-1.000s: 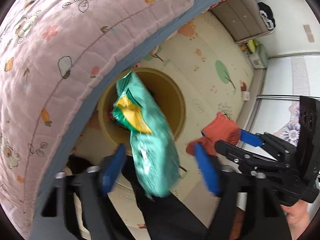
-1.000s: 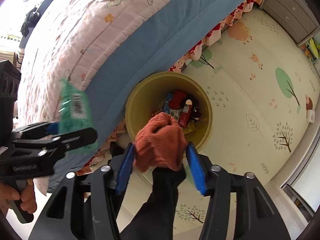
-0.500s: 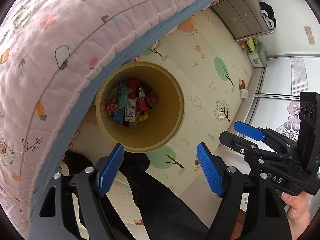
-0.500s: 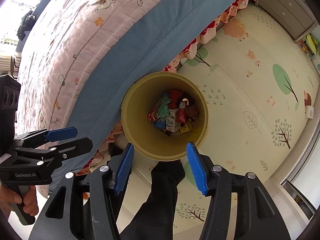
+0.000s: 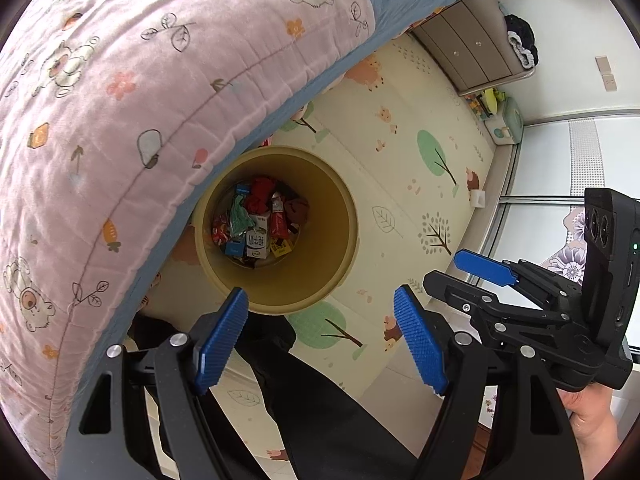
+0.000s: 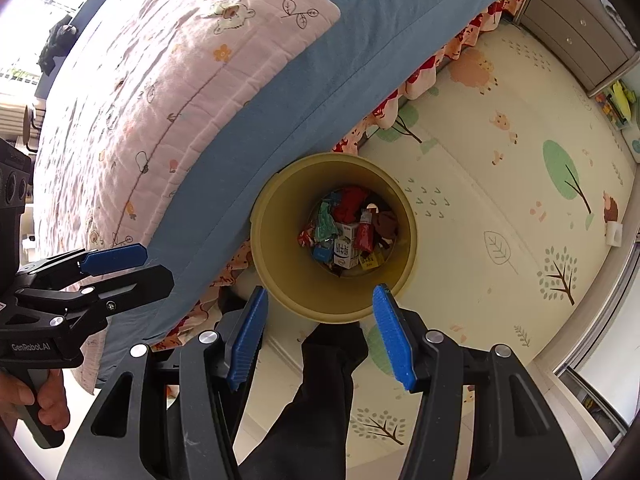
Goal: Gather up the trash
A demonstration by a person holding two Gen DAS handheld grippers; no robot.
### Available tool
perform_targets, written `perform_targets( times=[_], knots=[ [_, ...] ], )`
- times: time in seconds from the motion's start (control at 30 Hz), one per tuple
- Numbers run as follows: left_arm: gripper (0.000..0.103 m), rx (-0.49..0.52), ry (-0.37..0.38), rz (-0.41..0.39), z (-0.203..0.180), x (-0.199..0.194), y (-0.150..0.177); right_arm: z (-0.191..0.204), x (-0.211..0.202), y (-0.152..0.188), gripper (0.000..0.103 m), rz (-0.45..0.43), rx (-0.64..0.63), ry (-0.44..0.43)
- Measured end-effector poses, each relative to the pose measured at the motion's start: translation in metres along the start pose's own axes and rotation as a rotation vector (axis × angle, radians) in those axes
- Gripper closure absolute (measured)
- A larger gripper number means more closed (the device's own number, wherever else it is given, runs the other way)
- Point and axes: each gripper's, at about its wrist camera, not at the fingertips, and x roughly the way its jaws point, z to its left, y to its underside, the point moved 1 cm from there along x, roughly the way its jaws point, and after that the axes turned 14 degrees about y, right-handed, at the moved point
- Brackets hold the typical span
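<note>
A tall yellow bin [image 5: 332,216] [image 6: 276,216] stands on the floor against the bed. At its bottom lie several wrappers and cartons, among them a crumpled green packet [image 5: 240,216] [image 6: 325,224] and a red cloth [image 5: 260,196] [image 6: 349,202]. My left gripper [image 5: 320,336] hangs above the bin's near rim, open, nothing between its blue pads. My right gripper [image 6: 320,332] is also over the near rim, open and empty. Each gripper shows at the edge of the other's view, the right [image 5: 484,266] and the left [image 6: 114,258].
A bed with a pink quilt [image 5: 120,100] and blue sheet [image 6: 360,40] overhangs the bin on the left. A patterned play mat [image 5: 400,168] covers the floor. A grey drawer unit [image 5: 468,48] stands far back. The person's dark trouser leg [image 6: 320,400] is under the grippers.
The green packet fell out of my left gripper and the red cloth out of my right; both now lie in the bin. Both grippers are empty.
</note>
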Motion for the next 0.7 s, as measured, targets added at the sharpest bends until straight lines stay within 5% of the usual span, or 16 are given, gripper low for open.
perform_targets(
  times=[0.33,0.7],
  knots=[
    [0.028,-0.05,0.013,-0.114,0.02,-0.054,0.007,0.054,-0.032,-0.019,0.049,-0.054,-0.111,0.0],
    [0.028,-0.159,-0.041,-0.339,0.085,-0.179,0.034,0.187,-0.082,-0.062,0.049,-0.155,-0.295,-0.054]
  ],
)
